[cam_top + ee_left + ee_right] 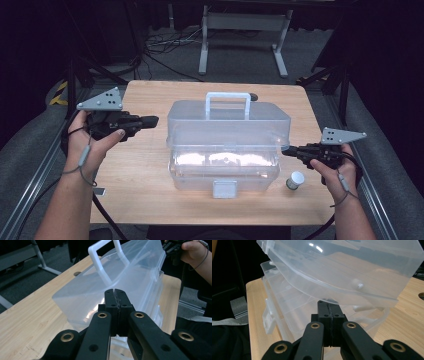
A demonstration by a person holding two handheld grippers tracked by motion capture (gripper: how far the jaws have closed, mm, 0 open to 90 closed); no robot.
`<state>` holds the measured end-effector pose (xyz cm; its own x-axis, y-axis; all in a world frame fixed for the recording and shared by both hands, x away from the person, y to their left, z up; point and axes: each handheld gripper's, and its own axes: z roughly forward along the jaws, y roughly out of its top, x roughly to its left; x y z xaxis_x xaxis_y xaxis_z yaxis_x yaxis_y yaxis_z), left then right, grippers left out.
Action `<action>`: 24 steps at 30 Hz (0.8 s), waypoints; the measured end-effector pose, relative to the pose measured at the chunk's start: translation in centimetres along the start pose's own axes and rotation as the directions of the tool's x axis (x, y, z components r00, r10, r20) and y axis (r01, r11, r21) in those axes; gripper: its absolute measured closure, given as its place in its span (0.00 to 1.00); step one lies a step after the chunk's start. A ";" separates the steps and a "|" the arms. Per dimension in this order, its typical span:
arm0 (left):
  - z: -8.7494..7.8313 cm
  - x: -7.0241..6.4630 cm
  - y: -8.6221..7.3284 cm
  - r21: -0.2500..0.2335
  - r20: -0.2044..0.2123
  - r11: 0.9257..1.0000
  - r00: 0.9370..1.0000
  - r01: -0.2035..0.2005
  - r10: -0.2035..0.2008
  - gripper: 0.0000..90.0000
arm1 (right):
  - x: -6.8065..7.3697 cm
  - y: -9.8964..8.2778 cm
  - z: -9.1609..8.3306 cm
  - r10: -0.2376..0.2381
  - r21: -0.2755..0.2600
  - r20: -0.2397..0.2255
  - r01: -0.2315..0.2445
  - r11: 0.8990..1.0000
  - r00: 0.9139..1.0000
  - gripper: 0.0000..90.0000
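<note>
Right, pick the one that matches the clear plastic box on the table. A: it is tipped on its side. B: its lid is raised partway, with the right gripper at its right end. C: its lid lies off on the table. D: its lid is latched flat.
B: the lid of the clear box tilts up off the base, and the shut right gripper sits at the gap on its right end.

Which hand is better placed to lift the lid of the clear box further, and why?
The right. The right tongs are shut with their tips under the edge of the half-raised lid of the clear box. The left tongs are also shut but stand off to the lid's side, apart from it.
</note>
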<state>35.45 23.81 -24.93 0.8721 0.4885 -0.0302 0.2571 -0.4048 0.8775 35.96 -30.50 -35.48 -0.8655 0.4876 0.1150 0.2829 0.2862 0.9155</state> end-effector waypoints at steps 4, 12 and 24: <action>0.0 -0.3 -1.3 0.010 -0.001 1.000 1.000 0.004 -0.004 1.00 | 0.0 0.1 0.0 -0.002 -0.001 0.003 0.002 1.000 1.000 1.00; 0.5 -1.1 -3.9 0.031 0.011 0.999 1.000 0.017 -0.017 1.00 | 0.0 0.2 0.0 0.004 -0.014 0.017 -0.004 1.000 1.000 1.00; 3.3 -1.3 -7.0 0.041 0.032 0.997 0.997 0.067 -0.069 1.00 | 0.2 0.4 0.0 0.013 -0.031 0.048 -0.011 0.999 0.999 1.00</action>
<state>33.89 23.43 -32.57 0.8651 0.4904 -0.1053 0.3319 -0.4021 0.8533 35.91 -30.29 -35.05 -0.8411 0.5299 0.1082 0.2797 0.2550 0.9256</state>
